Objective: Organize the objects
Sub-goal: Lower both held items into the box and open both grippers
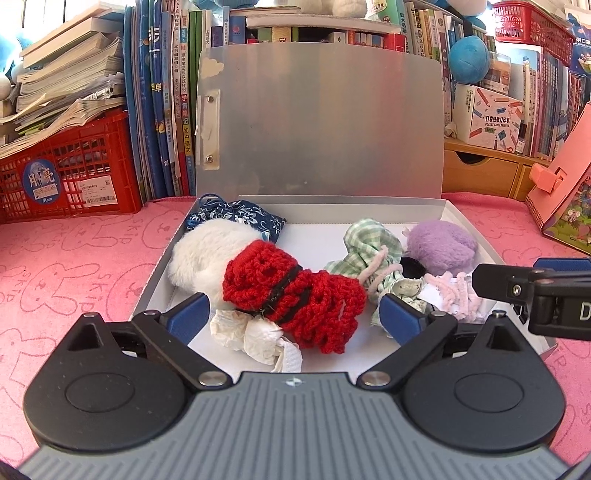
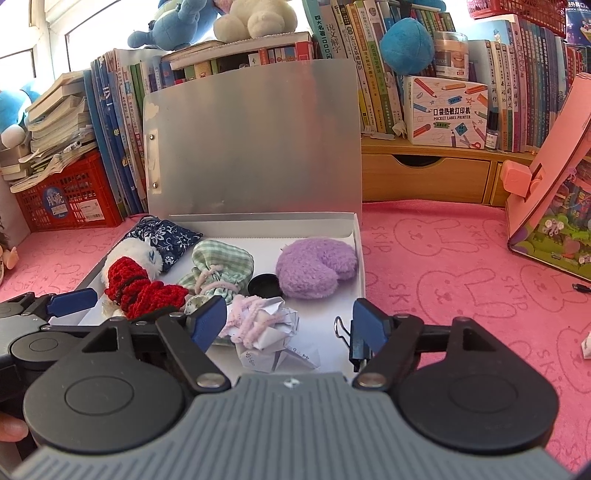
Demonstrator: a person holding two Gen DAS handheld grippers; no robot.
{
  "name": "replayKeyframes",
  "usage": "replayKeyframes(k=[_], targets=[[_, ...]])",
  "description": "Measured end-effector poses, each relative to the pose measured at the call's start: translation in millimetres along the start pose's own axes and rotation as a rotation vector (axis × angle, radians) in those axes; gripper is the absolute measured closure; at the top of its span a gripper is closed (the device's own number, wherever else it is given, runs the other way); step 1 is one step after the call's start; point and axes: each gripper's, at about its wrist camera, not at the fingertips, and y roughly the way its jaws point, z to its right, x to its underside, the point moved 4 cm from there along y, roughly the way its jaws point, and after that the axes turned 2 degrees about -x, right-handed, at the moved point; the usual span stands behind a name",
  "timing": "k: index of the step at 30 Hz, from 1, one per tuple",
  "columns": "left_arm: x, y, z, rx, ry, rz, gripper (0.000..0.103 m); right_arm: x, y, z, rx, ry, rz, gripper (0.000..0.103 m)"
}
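Clutter sits gathered in the open grey box [image 1: 369, 206] on the pink table [image 1: 74, 258]. Left gripper [image 1: 291, 314] stands wide around the red knit piece [image 1: 291, 295]; right gripper [image 2: 288, 325] stands wide over crumpled paper [image 2: 273, 343], gripping nothing.

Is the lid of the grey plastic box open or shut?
Open. The grey plastic box's lid stands upright behind the tray, showing the soft items inside.

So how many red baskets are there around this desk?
2. One red basket sits at the left under stacked books; another basket is up at the top right on the bookshelf. More may be hidden behind the books.
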Motion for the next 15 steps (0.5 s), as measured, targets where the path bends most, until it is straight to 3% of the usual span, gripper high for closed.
replayKeyframes(k=[15], targets=[[-8, -43, 0, -0.023, -0.010, 0.042, 0.000, 0, -32, -1, 0.026, 0.007, 0.039, 0.000]])
